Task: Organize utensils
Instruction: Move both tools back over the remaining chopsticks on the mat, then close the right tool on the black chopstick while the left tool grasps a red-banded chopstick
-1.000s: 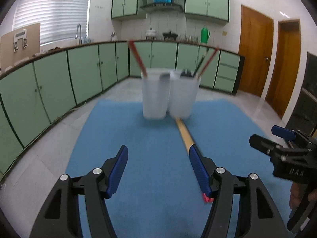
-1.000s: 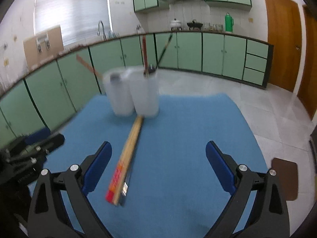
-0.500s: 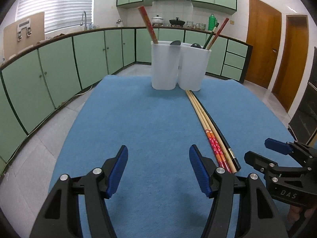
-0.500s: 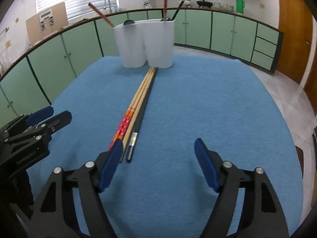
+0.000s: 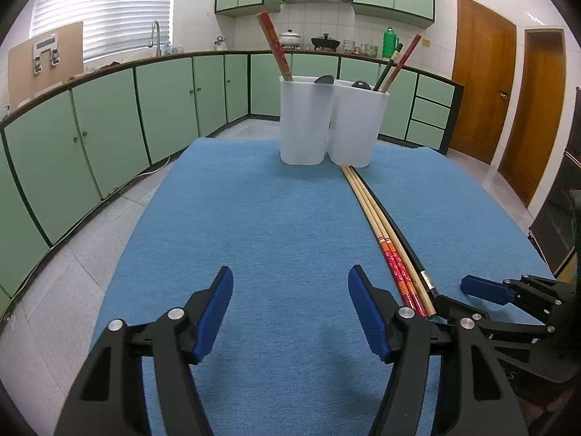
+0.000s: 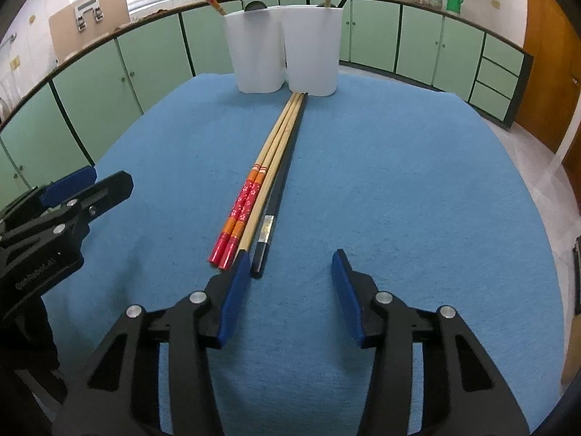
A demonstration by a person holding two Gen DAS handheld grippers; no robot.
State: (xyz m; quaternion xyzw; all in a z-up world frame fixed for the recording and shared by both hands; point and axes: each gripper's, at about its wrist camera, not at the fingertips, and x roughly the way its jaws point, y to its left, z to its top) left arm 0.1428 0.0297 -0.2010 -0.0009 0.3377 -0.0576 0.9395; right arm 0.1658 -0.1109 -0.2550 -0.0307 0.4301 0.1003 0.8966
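Observation:
Several long chopsticks lie side by side on the blue cloth: two red-ended bamboo ones, a plain bamboo one and a black one. Their far tips touch two white cups, which hold more chopsticks and dark spoons. My right gripper hovers at the near ends, its jaws closing; the black chopstick's end lies just inside the left finger, and the pads press on nothing. Left of the bundle, my left gripper stands open over bare cloth. The left wrist view also shows the cups and the right gripper.
The cloth ends in rounded edges with tiled floor below on every side. Green cabinets run along the back and left, and wooden doors stand at the right. The left gripper sits close to the bundle's left.
The right gripper's jaws have narrowed a lot and it has dropped toward the near ends of the chopsticks. The left gripper sank early on, then stayed still and equally open.

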